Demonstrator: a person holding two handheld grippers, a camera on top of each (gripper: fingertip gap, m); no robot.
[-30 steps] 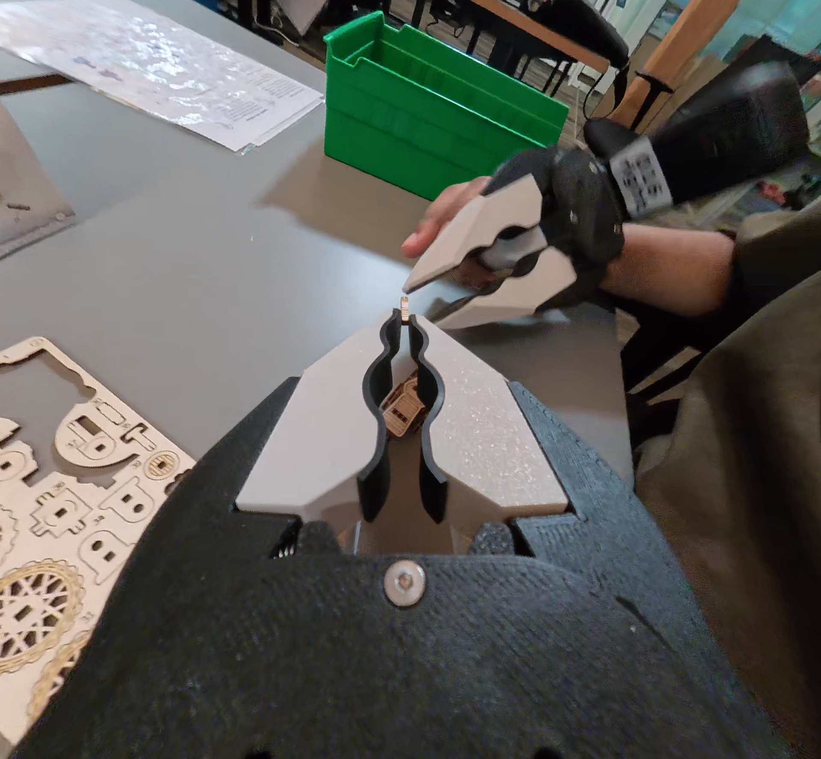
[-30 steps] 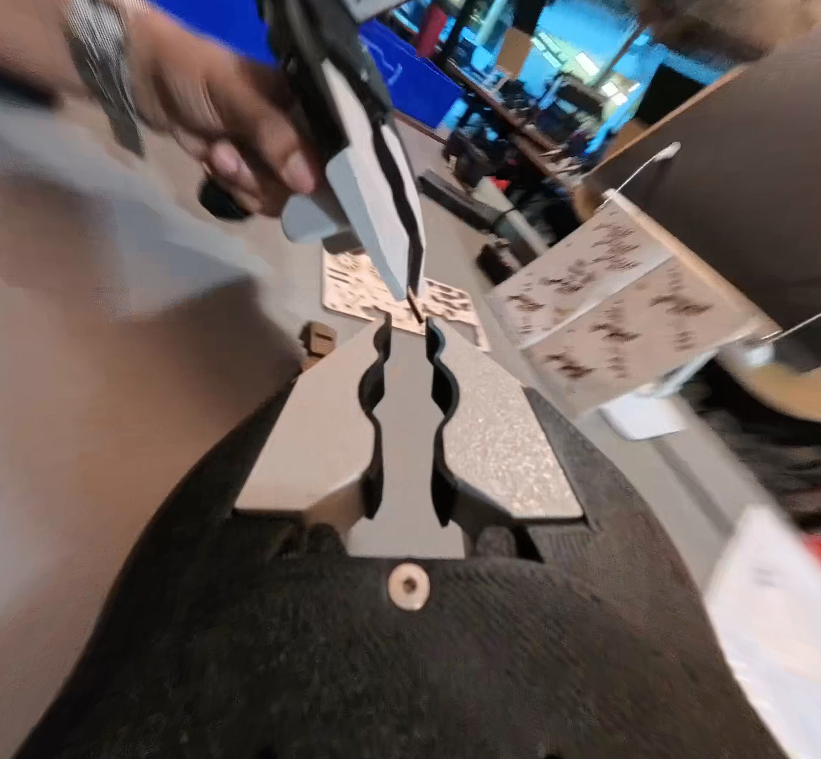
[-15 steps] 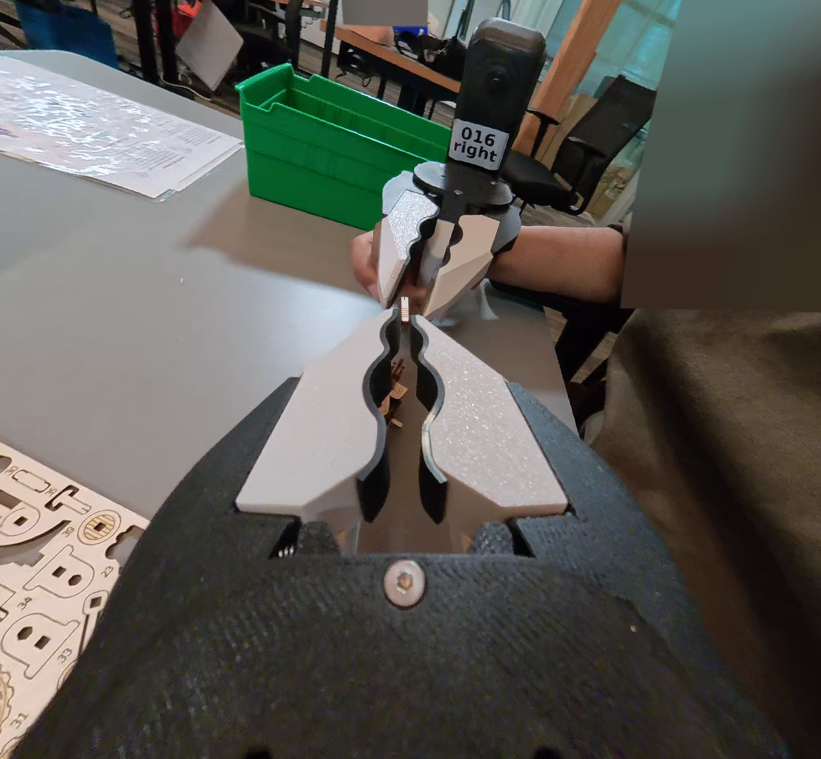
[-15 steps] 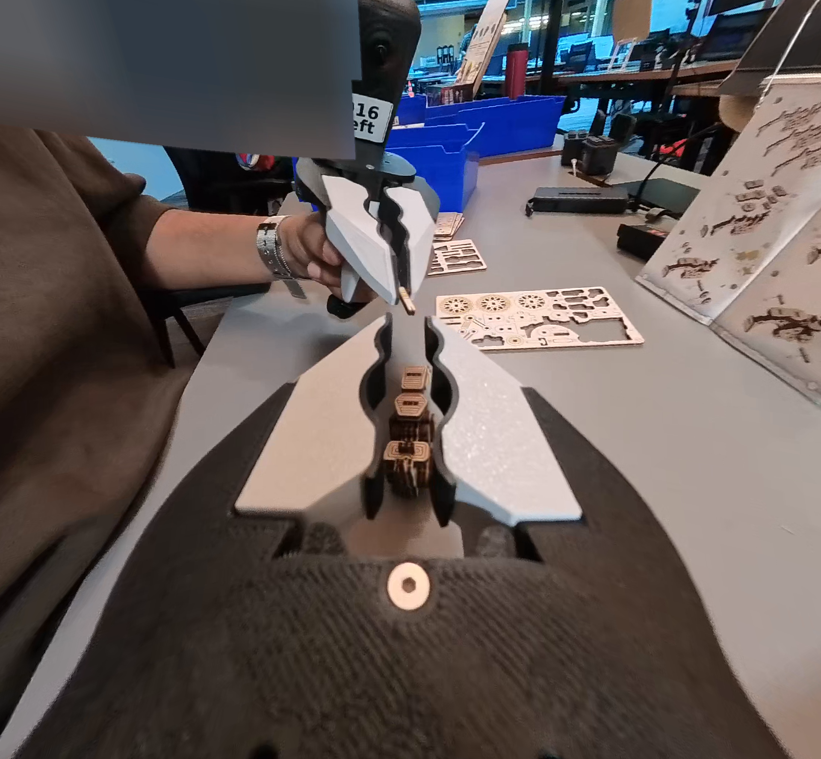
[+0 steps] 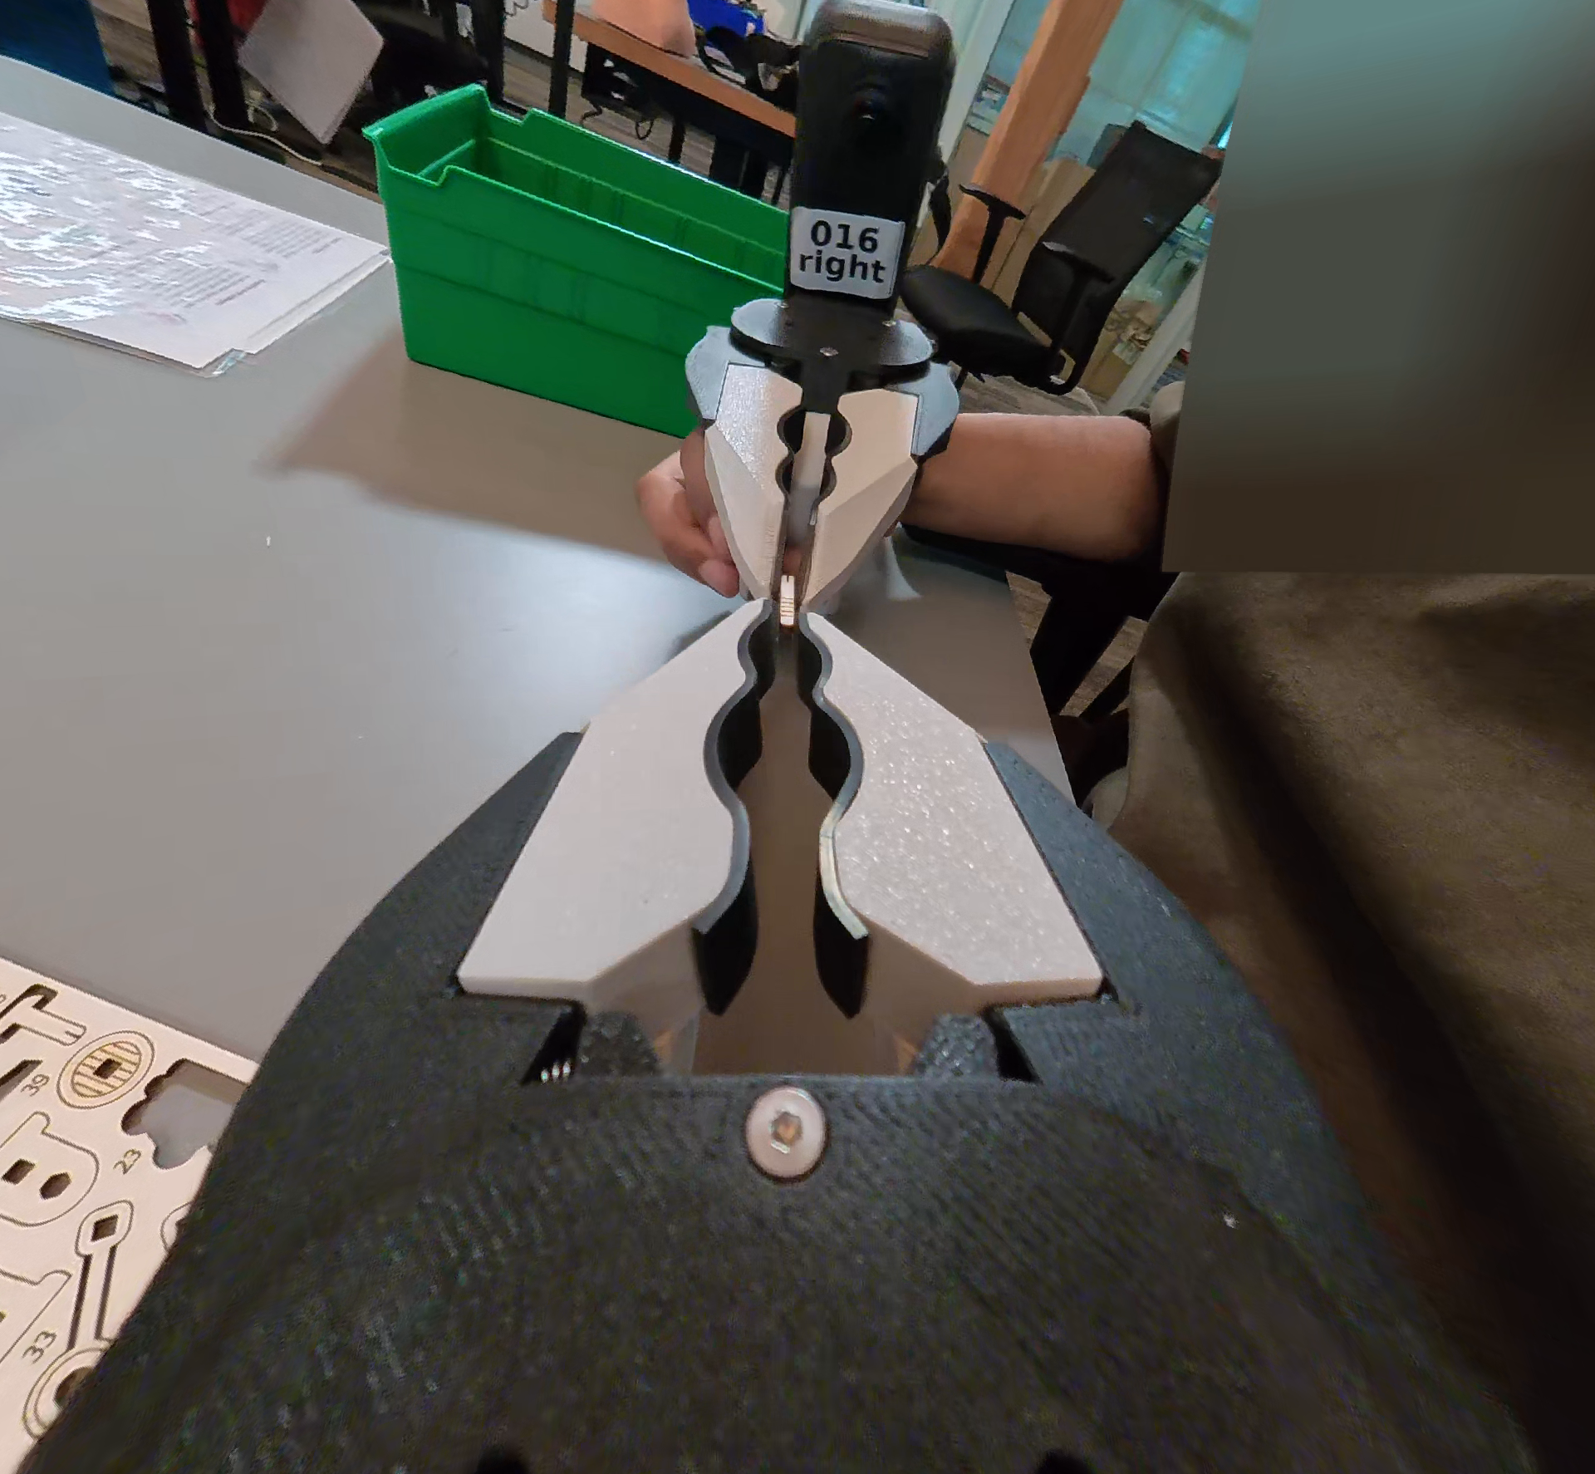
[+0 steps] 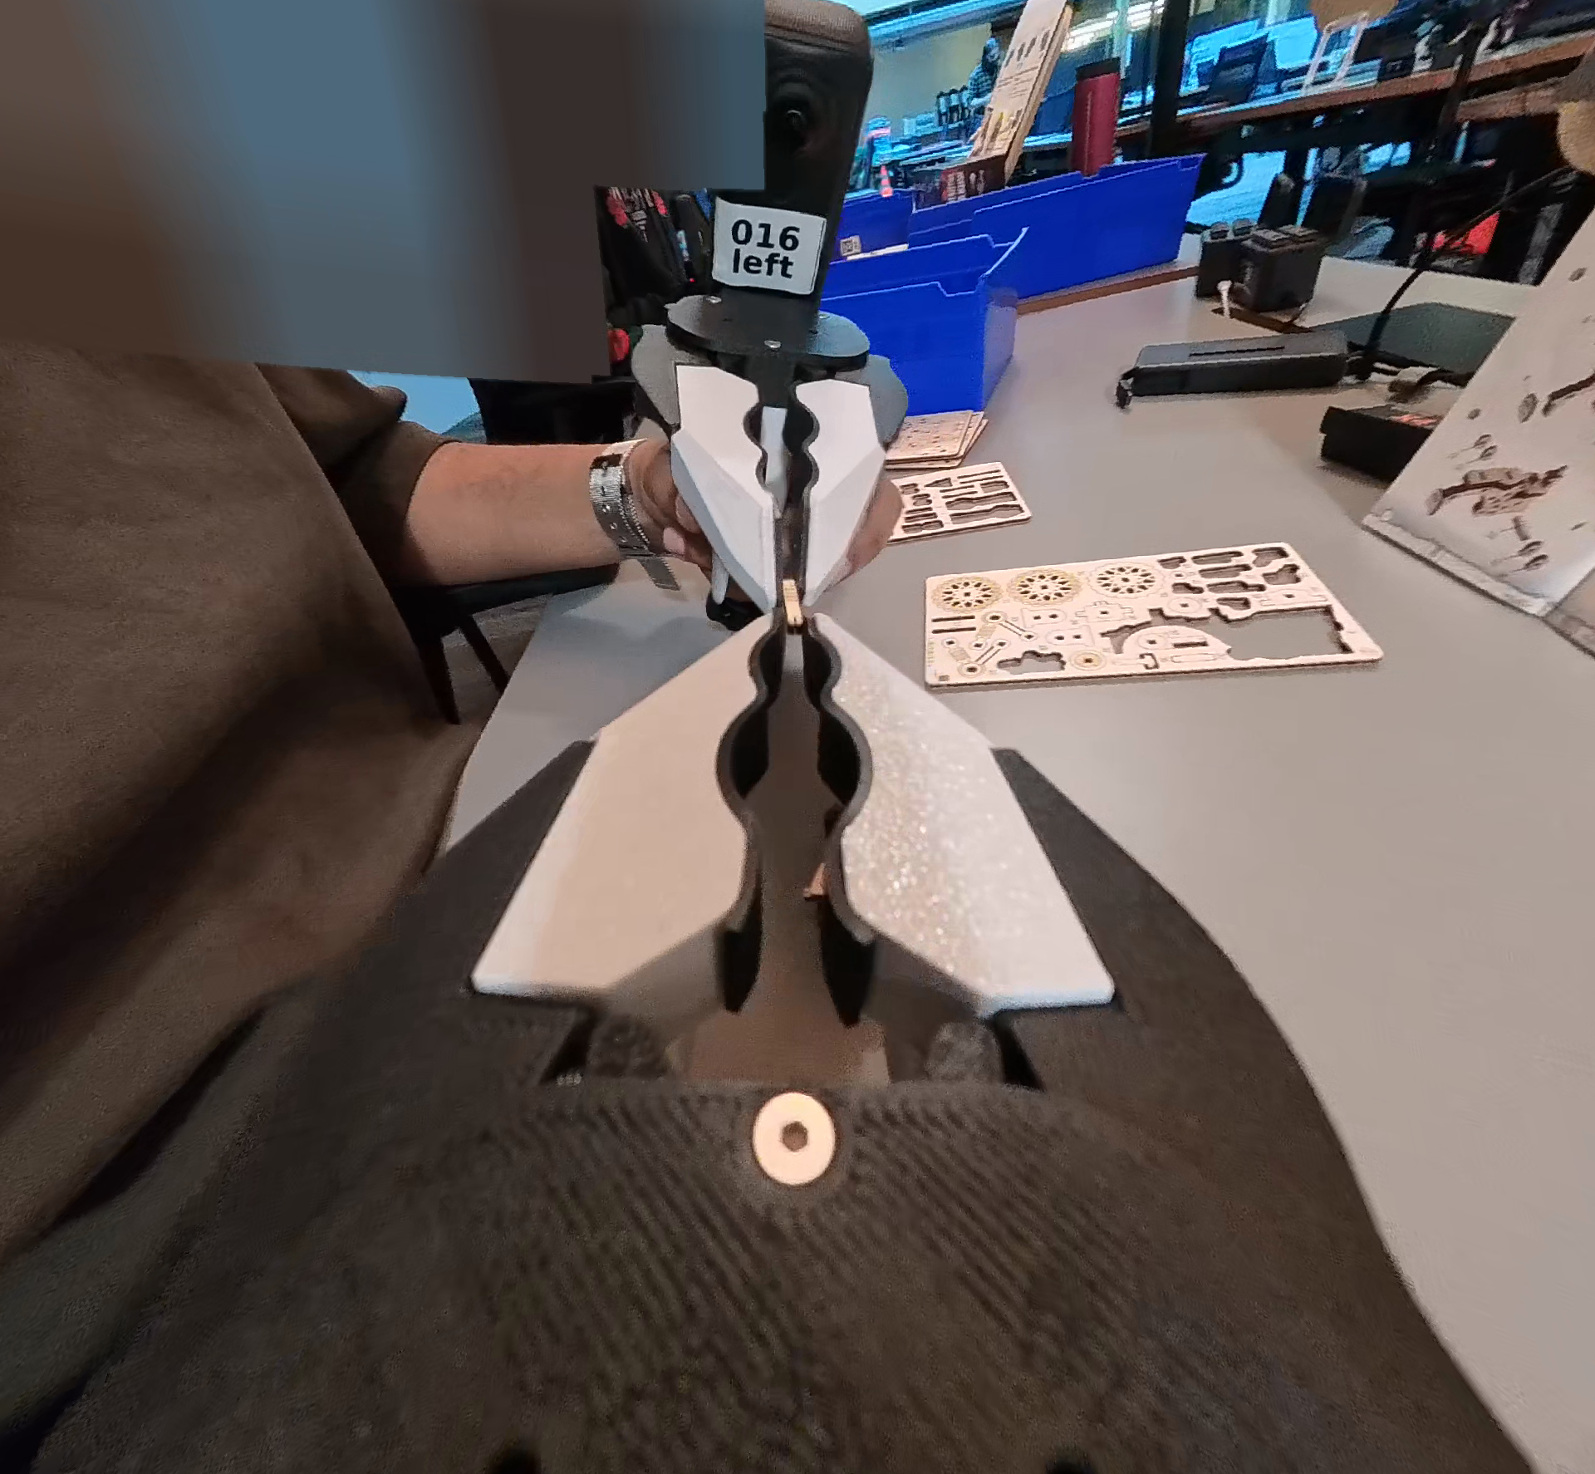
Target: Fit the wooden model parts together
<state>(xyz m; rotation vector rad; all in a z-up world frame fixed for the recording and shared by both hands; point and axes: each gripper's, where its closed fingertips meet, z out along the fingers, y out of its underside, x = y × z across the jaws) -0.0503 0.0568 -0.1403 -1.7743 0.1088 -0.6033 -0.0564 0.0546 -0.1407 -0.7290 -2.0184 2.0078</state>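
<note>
Left gripper [image 5: 787,628] and right gripper [image 6: 791,628] meet tip to tip above the table [image 5: 259,569] edge, both clamped on one small wooden part [image 5: 788,600].

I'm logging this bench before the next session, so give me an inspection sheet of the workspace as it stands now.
Surface: grey table, flat.
Job's things: a small wooden piece sits between the two grippers' tips; a wooden parts sheet lies flat, with more sheets behind it.
Clutter: green bin, laminated paper, blue bins, black devices.
Grippers: left gripper and right gripper meet tip to tip, both nearly shut at the piece; which one holds it I cannot tell.
Cables: a black cable rises near the devices.
Surroundings: office chair, other benches.
</note>
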